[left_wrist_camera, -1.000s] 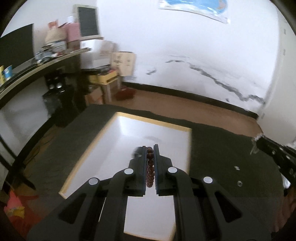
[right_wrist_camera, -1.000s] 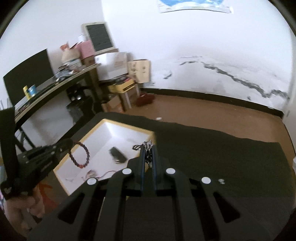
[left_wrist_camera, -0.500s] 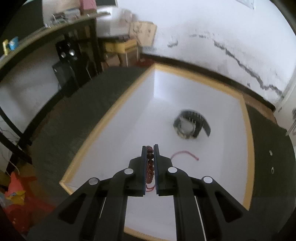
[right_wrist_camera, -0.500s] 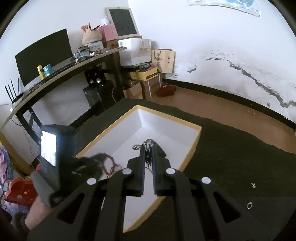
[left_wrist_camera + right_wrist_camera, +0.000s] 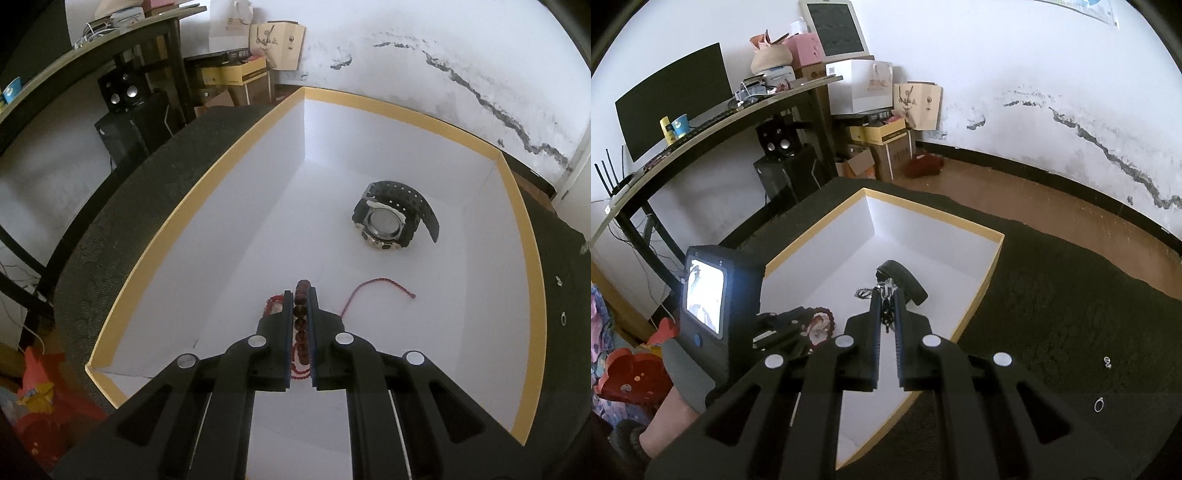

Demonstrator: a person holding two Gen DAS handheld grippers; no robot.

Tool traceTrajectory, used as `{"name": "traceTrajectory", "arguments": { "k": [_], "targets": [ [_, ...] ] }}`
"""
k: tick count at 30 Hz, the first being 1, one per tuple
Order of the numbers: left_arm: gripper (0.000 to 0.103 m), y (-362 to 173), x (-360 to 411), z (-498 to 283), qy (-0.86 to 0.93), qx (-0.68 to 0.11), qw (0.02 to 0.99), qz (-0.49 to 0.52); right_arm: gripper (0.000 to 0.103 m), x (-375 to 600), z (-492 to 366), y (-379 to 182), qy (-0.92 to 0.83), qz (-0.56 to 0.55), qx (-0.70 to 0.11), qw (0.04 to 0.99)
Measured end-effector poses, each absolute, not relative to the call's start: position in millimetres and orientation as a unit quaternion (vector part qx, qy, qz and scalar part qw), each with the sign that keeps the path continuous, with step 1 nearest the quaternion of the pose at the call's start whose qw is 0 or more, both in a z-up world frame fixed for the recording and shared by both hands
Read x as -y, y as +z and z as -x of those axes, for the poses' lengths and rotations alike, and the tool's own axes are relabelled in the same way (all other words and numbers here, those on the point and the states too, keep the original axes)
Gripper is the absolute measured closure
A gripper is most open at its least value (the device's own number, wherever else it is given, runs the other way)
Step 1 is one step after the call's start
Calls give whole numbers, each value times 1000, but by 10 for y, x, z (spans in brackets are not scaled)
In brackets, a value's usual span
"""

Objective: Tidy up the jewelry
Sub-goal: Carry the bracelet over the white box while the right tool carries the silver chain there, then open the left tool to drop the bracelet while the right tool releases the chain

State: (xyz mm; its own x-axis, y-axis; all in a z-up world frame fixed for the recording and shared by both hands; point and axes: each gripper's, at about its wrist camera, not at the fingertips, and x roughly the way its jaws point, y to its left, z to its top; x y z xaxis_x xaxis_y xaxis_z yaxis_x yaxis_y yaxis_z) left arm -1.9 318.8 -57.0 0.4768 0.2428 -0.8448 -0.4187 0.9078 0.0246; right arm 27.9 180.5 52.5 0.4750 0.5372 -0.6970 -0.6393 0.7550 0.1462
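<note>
A string of dark red-brown beads [image 5: 300, 317] is pinched between the left gripper's [image 5: 300, 295] fingers, low inside the box [image 5: 524, 258], a white one with a yellow rim. On the box floor a black watch [image 5: 391, 221] lies tilted on its side, face showing, strap curled behind it. Nearer, a thin red cord [image 5: 373, 288] lies in a loose curve. The right gripper [image 5: 885, 293] pinches a small tangle of silvery chain [image 5: 882, 295] above the box. Outside on the dark cloth, two small rings [image 5: 1099, 405] lie near each other.
</note>
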Motion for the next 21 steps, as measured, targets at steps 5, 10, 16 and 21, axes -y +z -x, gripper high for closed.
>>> {"name": "traceTrajectory", "arguments": {
  "k": [5,10,16,21],
  "targets": [
    [96,-578,-3187,10,195,-477,852,92,96,-1786,-294,519,341,66,-380,857],
    [16,-517,-3160,33,204,-476,851,92,96,-1817,-297,498,342,70,-383,856],
    [11,-315,-3157,209,207,-439,869,96,96,-1944,-430,390,343,81,-405,844],
    [11,-183,-3415,412,215,-412,871,158,96,-2236,-737,95,337,97,-462,814]
  ]
}}
